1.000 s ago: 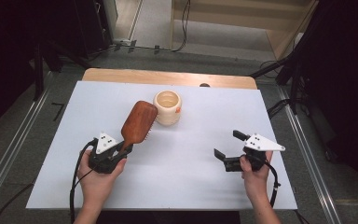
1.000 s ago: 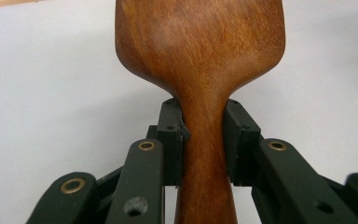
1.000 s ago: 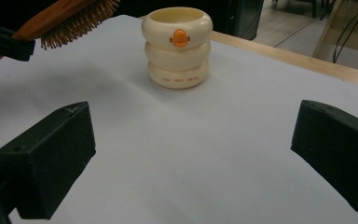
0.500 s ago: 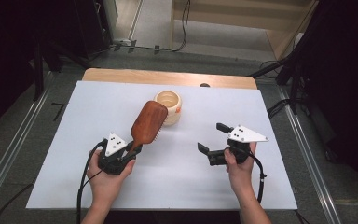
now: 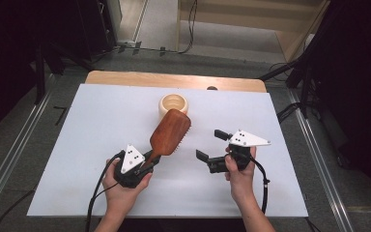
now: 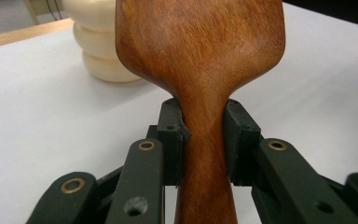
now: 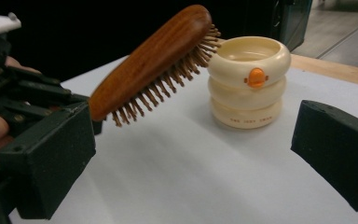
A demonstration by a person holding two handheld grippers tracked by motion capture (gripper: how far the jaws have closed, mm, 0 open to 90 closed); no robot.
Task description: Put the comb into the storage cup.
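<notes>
1. High view: you held the hairbrush [image 5: 170,131] by its handle in the left gripper [image 5: 147,164], head raised near the cream cup [image 5: 174,103]. Your right gripper [image 5: 212,144] stood open and empty.
2. Left gripper view: the pads [image 6: 171,135] pinched the narrow handle; it could have pivoted.
3. Right gripper view: the bristles [image 7: 168,88] hung near the cup's rim and could have tipped it.

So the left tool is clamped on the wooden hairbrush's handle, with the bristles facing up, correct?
Not quite. The left tool is clamped on the wooden hairbrush by its handle, but the bristles face down toward the table; its smooth wooden back is on top. The right gripper view shows this.
</notes>
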